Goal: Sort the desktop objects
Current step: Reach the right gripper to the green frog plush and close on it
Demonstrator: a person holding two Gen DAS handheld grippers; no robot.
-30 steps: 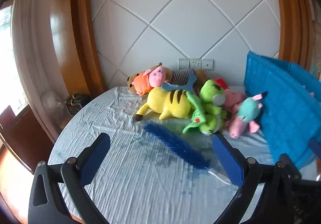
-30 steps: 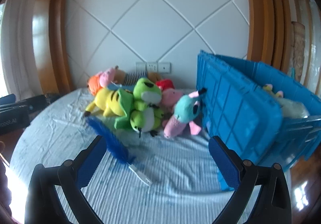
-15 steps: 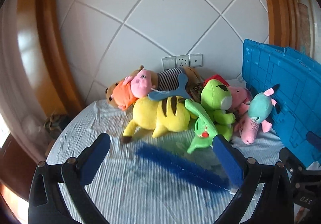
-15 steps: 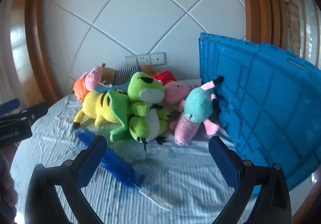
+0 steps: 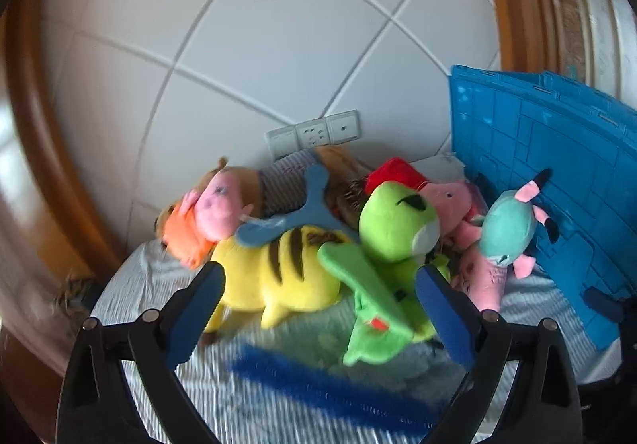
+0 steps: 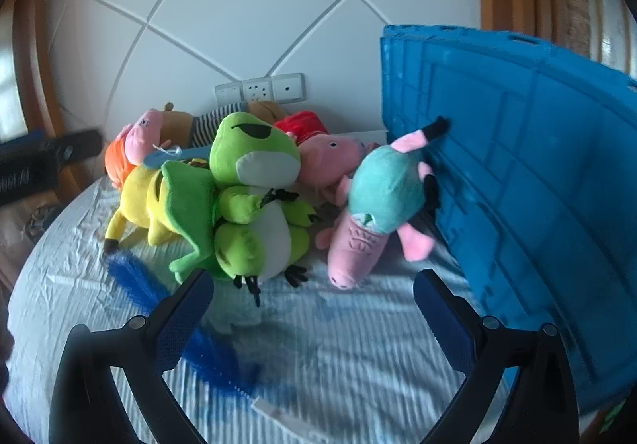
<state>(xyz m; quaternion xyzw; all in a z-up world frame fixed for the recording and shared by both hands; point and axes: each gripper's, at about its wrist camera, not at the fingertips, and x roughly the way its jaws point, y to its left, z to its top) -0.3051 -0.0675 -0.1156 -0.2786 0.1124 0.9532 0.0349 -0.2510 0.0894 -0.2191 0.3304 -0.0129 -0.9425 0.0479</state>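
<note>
Left gripper (image 5: 318, 308): jaws wide, empty, facing the yellow striped plush (image 5: 278, 277).
Right gripper (image 6: 312, 310): jaws wide, empty.
Green frog plush (image 6: 254, 201): mid-pile.
Teal-and-pink plush (image 6: 378, 201): against blue crate (image 6: 537, 173).
Blue brush (image 6: 159, 308): on striped cloth (image 6: 358, 344).

Bare cloth (image 6: 358, 356) lies open ahead; plush pile (image 6: 254, 197) and blue crate (image 6: 537, 185) block beyond.

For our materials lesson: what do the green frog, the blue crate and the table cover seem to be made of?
Green frog: plush fabric, matte and fuzzy, with soft rounded bulges, probably stuffed.
Blue crate: rigid moulded plastic, going by its ribbed grid panels and slight sheen.
Table cover: thin woven cloth, pale with fine stripes; the creases suggest cotton or similar, though that cannot be told.
</note>
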